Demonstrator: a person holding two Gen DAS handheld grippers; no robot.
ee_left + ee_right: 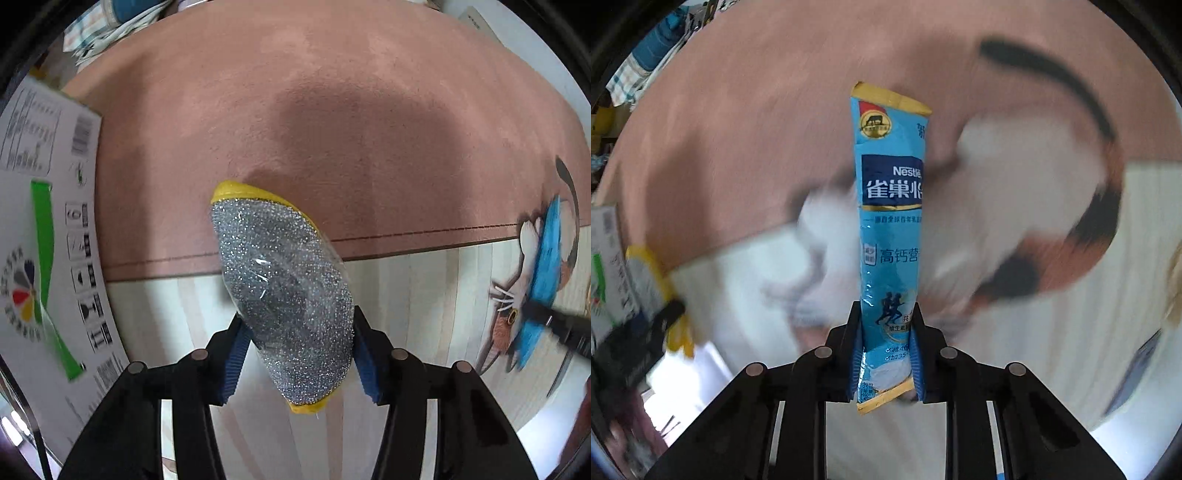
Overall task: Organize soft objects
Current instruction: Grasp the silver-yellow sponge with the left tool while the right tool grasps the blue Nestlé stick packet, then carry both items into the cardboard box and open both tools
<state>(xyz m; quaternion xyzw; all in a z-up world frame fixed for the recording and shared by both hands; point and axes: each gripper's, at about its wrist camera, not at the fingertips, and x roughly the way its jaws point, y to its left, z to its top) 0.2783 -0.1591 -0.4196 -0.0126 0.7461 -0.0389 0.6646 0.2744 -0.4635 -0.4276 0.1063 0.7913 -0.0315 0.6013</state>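
Note:
My left gripper [297,325] is shut on a silver scouring sponge with a yellow edge, wrapped in clear film [284,284], held above the cloth's pink and cream areas. My right gripper [884,328] is shut on the lower part of a long blue Nestle powder sachet [890,206], which stands upright between the jaws. The right gripper with the sachet [546,273] also shows at the right edge of the left wrist view. The sponge [650,273] and left gripper show blurred at the left of the right wrist view.
A white printed cardboard box [44,229] stands at the left. The cloth below has a pink area [332,110], a cream striped area [424,295] and a cartoon cat print [1034,184]. Clutter of fabrics [110,22] lies at the far left corner.

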